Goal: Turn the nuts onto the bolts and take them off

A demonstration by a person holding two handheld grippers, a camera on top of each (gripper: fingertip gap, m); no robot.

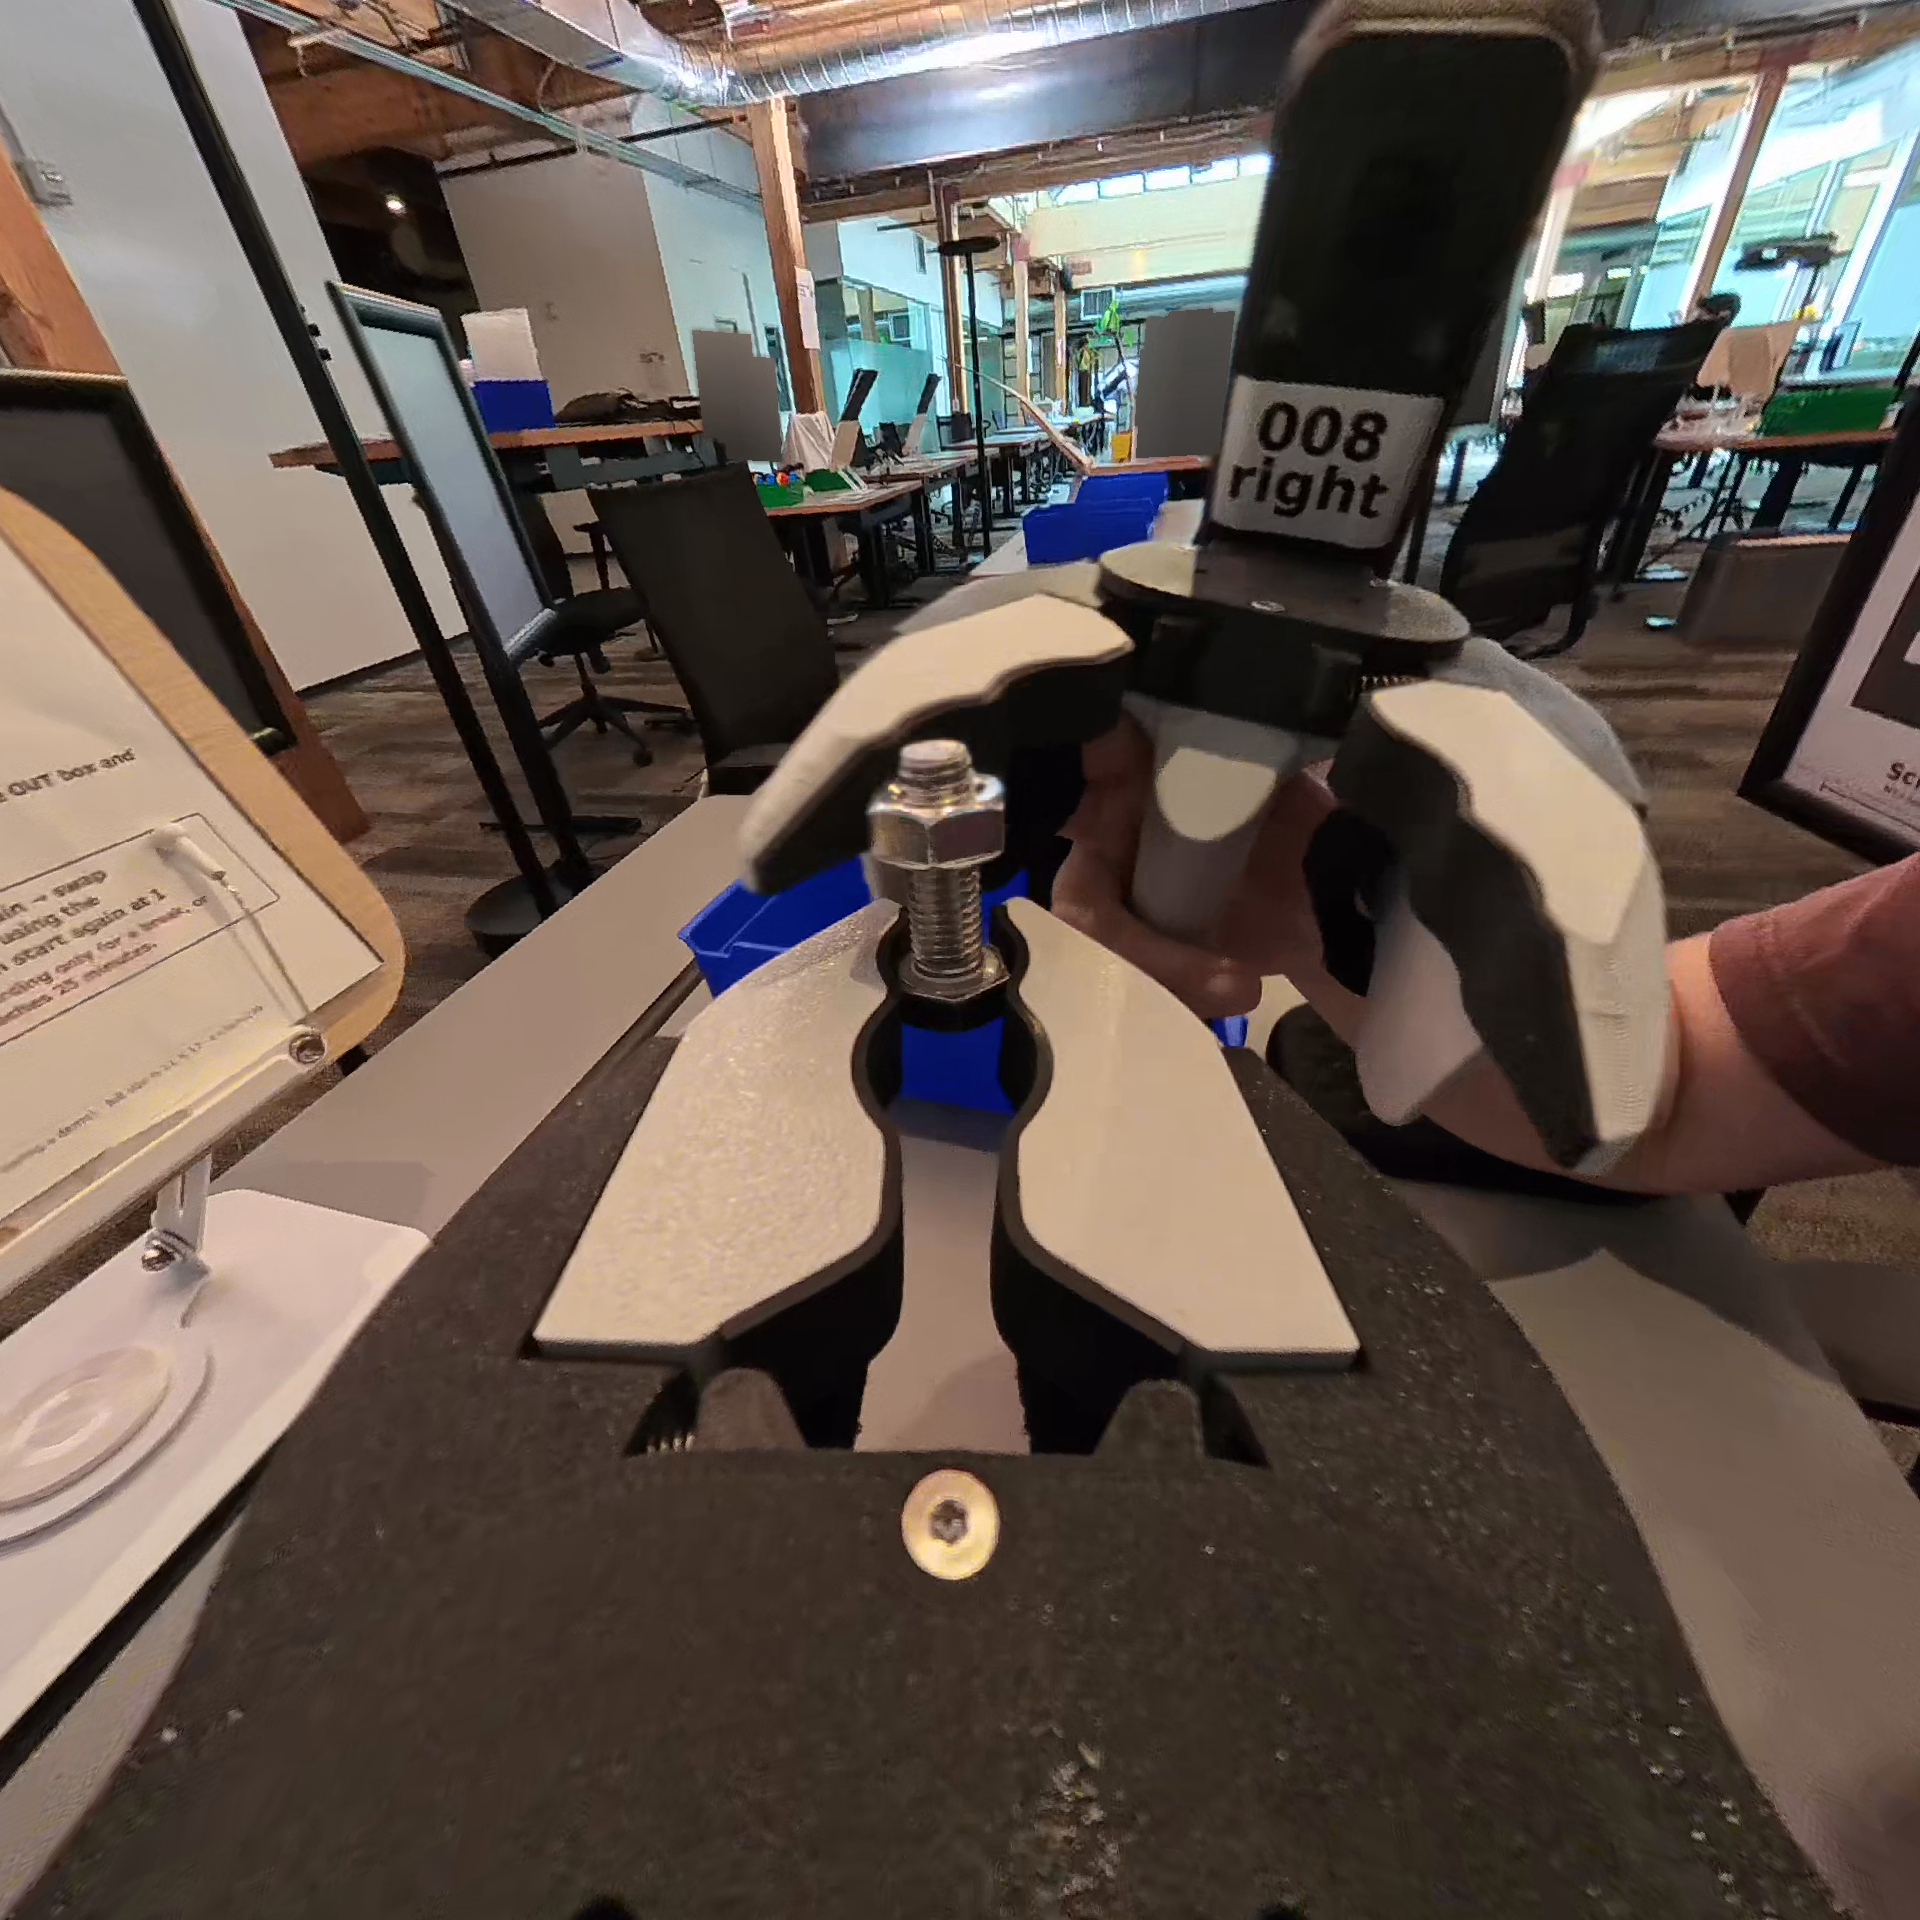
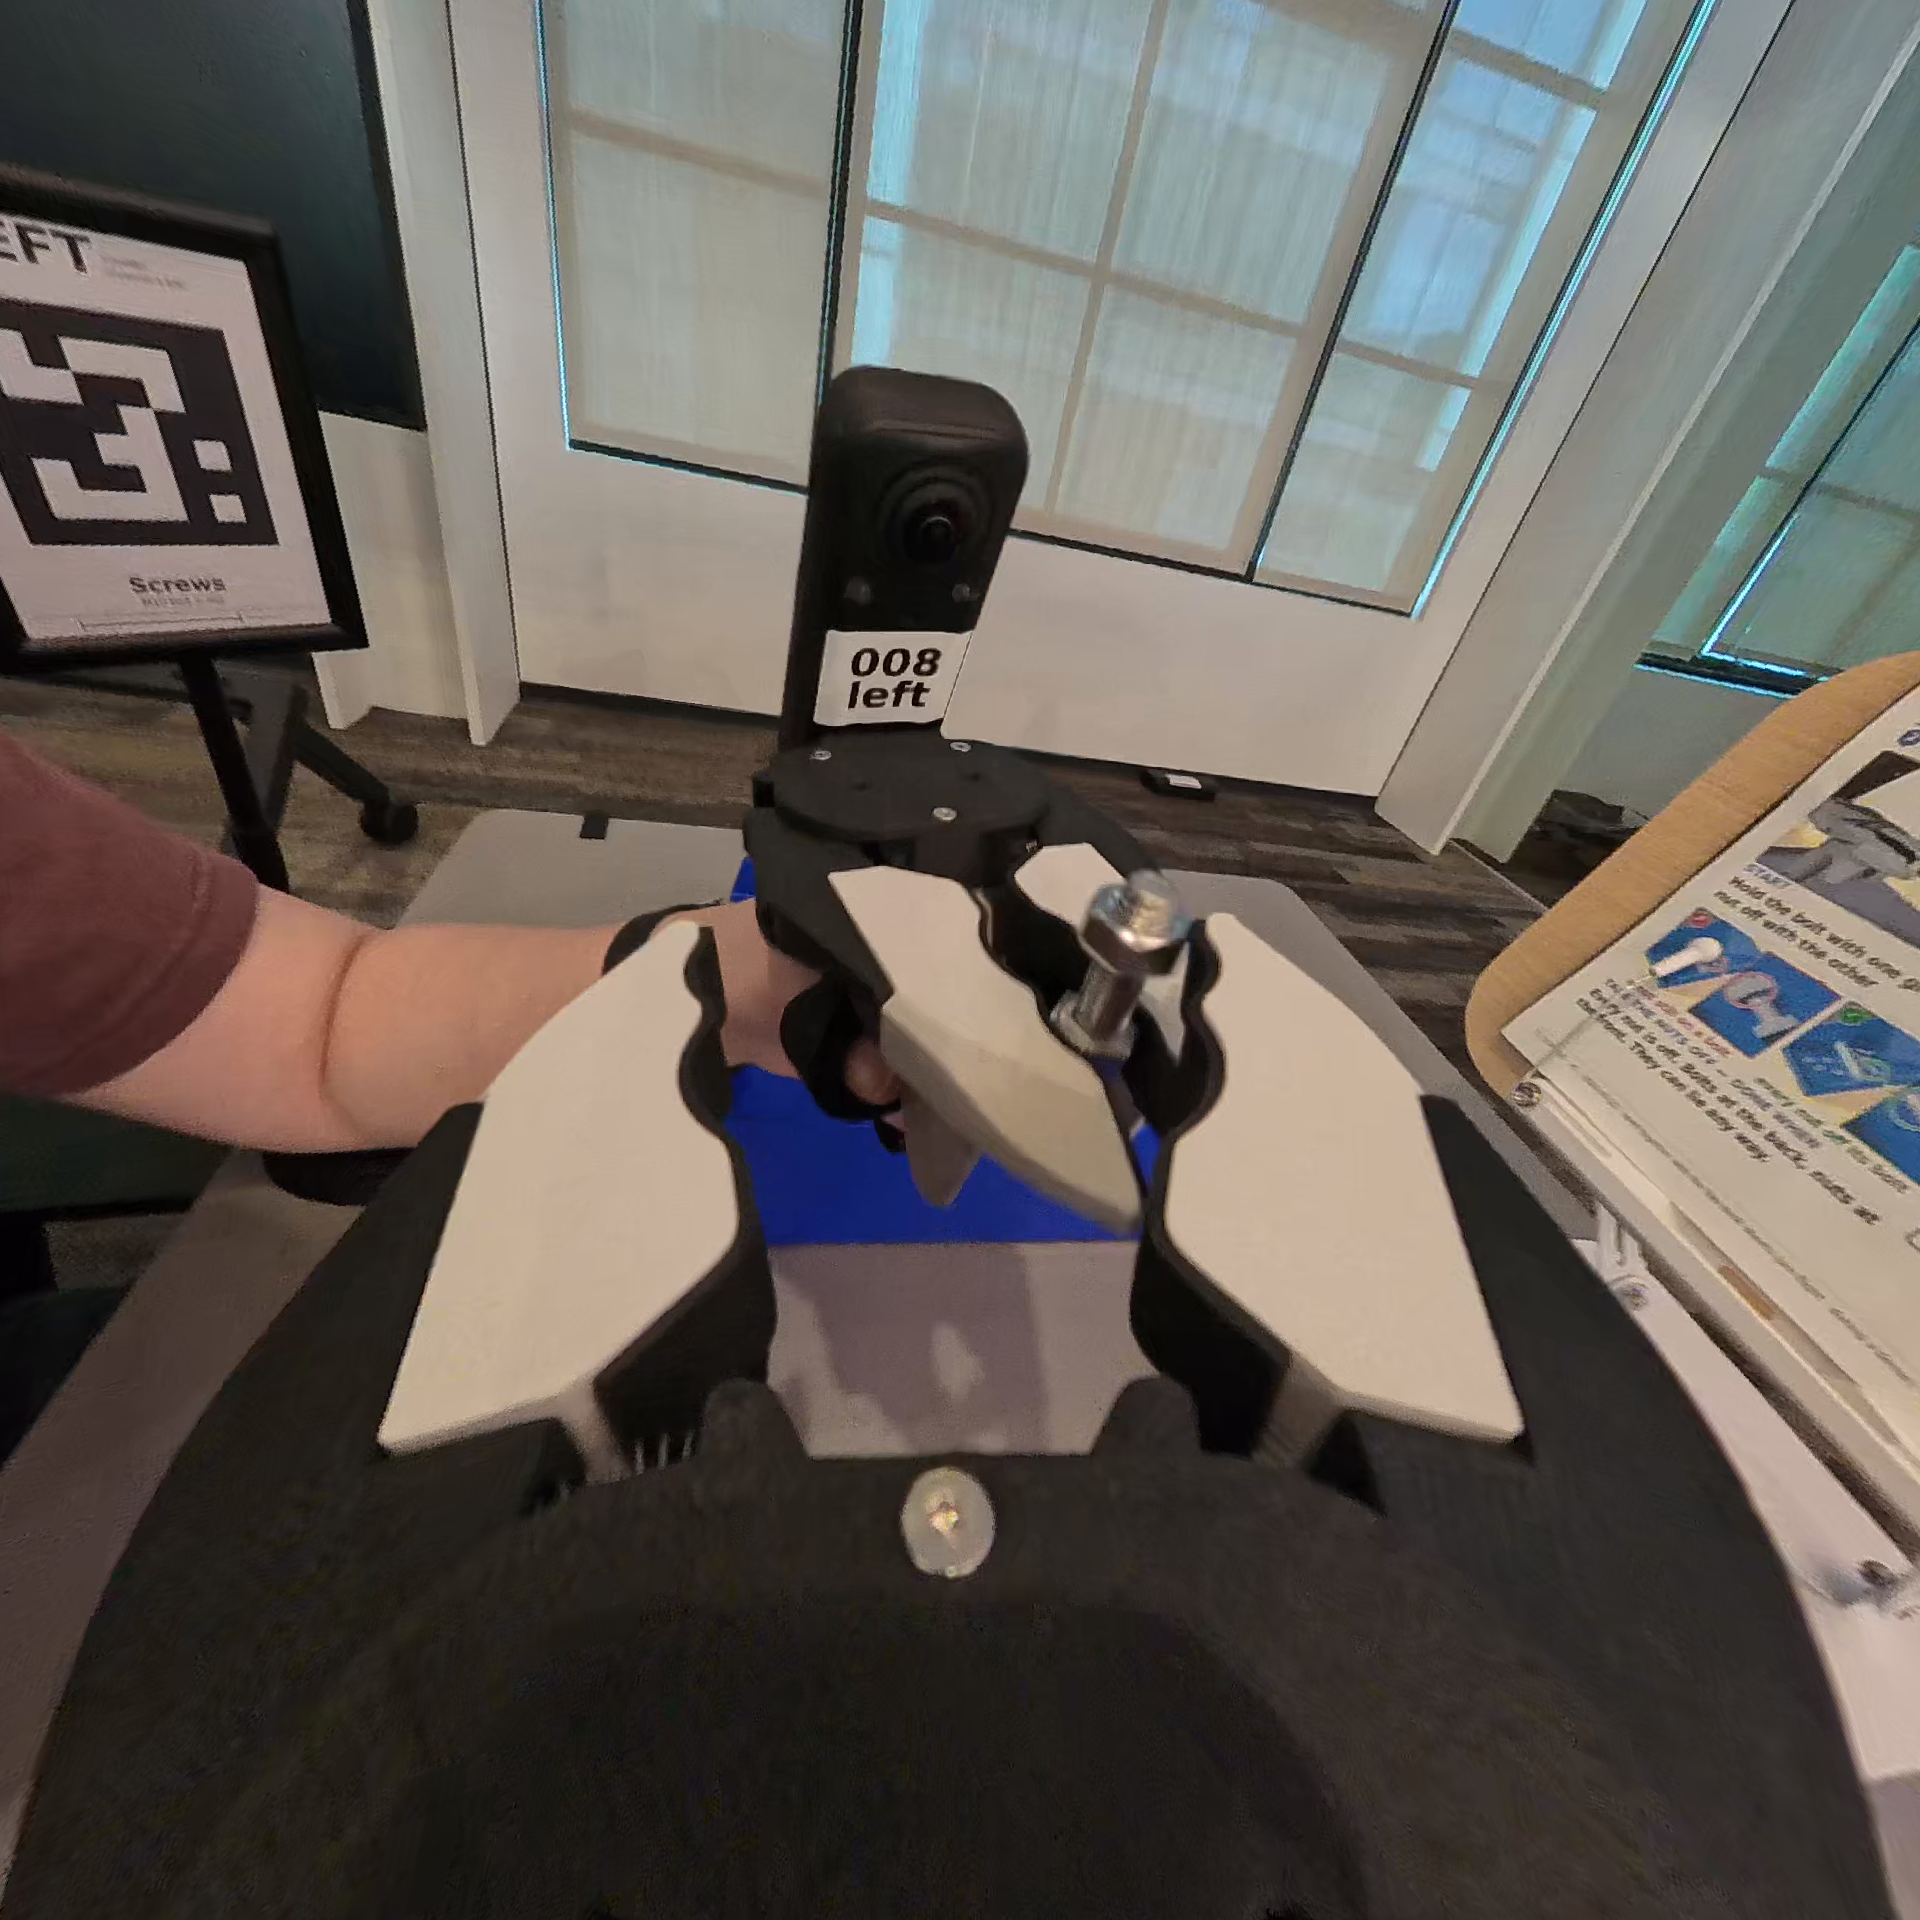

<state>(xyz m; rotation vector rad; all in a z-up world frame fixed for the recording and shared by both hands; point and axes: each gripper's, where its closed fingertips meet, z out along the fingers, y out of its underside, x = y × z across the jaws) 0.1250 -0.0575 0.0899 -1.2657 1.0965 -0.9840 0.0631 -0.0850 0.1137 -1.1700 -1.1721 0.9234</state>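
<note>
My left gripper is shut on the head of a steel bolt and holds it upright over the table. A hex nut sits on the thread close to the bolt's top. My right gripper faces it, wide open; one finger arches just over and behind the nut, the other is far to the right. In the right wrist view my right gripper stands open around the left gripper's fingers. The bolt and nut lie just inside its right fingertip, not gripped.
A blue bin stands on the grey table below both grippers. An instruction board on a white stand is beside them. A framed marker sign and office chairs stand farther off. The grippers' ends are close to 6 centimetres from one another.
</note>
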